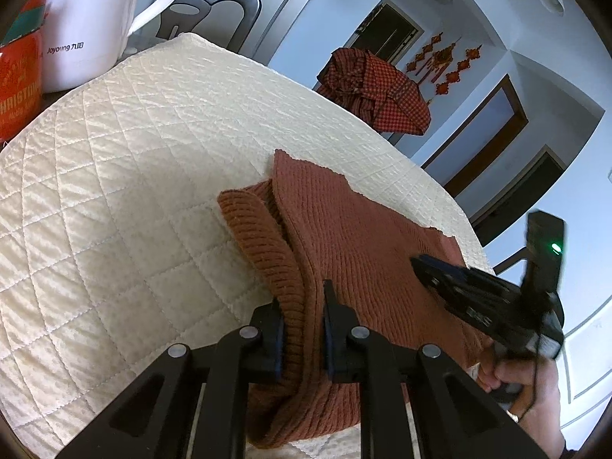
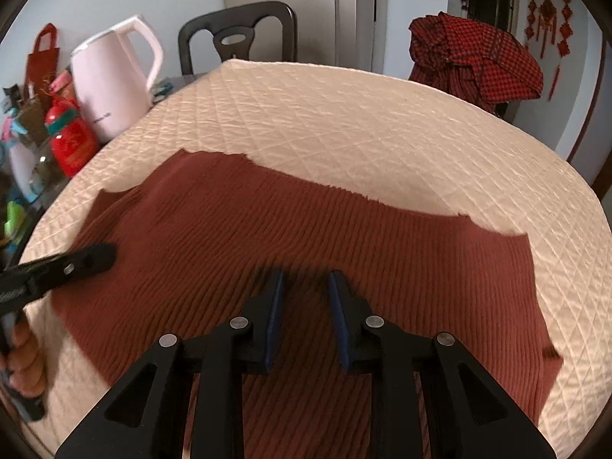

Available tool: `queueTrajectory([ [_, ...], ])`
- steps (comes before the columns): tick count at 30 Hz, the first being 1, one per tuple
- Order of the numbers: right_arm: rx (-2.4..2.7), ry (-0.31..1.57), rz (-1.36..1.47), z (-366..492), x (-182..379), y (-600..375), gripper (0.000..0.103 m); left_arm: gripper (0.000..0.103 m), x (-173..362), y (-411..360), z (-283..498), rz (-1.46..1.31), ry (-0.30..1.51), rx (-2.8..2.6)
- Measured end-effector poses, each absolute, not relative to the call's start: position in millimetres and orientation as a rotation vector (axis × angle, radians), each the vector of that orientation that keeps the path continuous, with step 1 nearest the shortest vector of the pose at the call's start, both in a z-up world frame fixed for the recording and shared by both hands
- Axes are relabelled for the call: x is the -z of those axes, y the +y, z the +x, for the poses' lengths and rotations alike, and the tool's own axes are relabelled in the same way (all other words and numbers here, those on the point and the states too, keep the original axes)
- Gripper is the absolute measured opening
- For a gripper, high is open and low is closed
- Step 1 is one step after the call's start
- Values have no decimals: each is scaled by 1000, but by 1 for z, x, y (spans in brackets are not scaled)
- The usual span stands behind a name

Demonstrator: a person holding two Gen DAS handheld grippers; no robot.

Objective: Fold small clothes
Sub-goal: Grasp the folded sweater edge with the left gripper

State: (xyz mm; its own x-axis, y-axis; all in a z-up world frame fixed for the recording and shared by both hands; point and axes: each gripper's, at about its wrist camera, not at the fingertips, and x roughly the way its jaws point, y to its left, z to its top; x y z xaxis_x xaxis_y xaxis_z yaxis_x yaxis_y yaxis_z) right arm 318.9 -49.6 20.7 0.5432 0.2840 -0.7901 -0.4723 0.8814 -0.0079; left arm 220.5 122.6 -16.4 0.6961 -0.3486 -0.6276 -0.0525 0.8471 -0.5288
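Rust-brown knit garment [image 2: 306, 229] lay on the quilted counter [image 2: 382, 122] | my left hand-held gripper [image 1: 302, 329] was clamped on its ribbed edge | right hand-held gripper [image 2: 306, 306] hovered above, fingers apart

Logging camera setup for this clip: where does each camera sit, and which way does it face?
Left wrist: on the left gripper, looking along its fingers shut on the brown knit garment, across the quilted cover; the right gripper and the hand holding it show.
Right wrist: on the right gripper, open above the garment, facing the chair; the left gripper shows.
Shared: garment, cover, kettle, red checked cloth.
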Motion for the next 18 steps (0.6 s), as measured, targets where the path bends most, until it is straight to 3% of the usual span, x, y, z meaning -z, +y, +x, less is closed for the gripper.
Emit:
queueTrajectory([
  [5, -440, 905, -237, 323, -30, -51, 25, 17, 19, 126, 219, -567, 793, 184],
  [18, -491, 814, -327, 219, -28, -70, 25, 17, 18, 126, 220, -554, 797, 185],
])
